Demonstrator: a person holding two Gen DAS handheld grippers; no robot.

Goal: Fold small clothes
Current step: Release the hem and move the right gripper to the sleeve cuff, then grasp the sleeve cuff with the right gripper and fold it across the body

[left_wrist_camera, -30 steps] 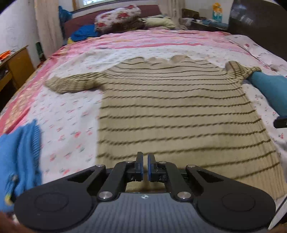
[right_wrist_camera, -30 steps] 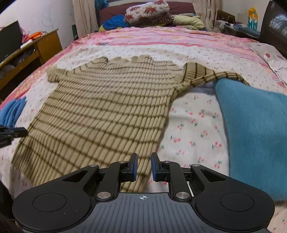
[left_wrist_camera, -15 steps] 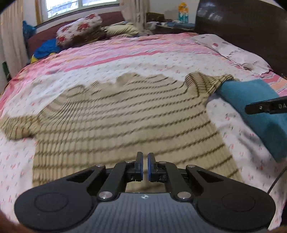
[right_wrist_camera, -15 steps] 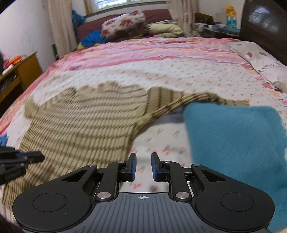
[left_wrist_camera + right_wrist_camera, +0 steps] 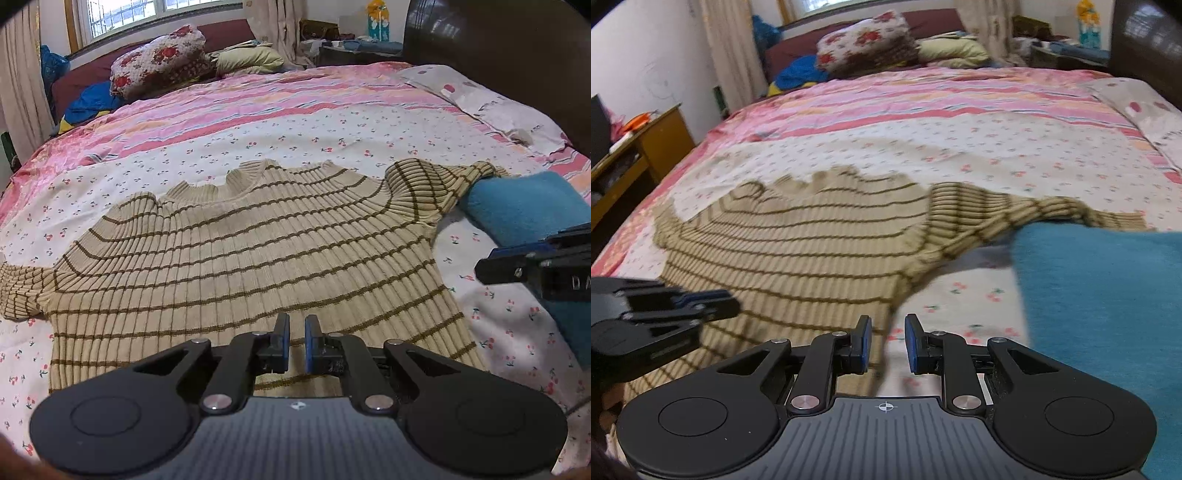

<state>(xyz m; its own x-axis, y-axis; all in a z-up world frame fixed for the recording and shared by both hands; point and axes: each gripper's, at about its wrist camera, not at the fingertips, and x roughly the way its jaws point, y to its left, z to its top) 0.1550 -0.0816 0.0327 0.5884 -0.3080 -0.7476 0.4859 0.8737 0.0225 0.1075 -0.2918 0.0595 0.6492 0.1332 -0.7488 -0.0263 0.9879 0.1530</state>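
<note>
A beige ribbed sweater with brown stripes (image 5: pixel 258 258) lies flat on the bed, neck away from me and both sleeves spread. Its right sleeve (image 5: pixel 1015 210) runs onto a folded teal garment (image 5: pixel 1108 314). My left gripper (image 5: pixel 296 321) hovers over the sweater's near hem, shut with nothing between its pads. My right gripper (image 5: pixel 887 323) is open and empty above the sweater's right side edge and the flowered sheet. Each gripper shows in the other's view: the right gripper (image 5: pixel 495 266) at the right edge, the left gripper (image 5: pixel 713 302) at the left.
The bed has a white flowered sheet (image 5: pixel 332 140) and a pink striped cover (image 5: pixel 258 99). Pillows (image 5: pixel 159 62) and clothes are piled at its far end. A dark headboard (image 5: pixel 498 55) stands on the right, a wooden desk (image 5: pixel 646 147) on the left.
Both grippers have moved to the right along the sweater's near edge. The right gripper now sits past the sweater's side edge, nearer the teal garment, its jaws slightly wider. The blue cloth at left has left view.
</note>
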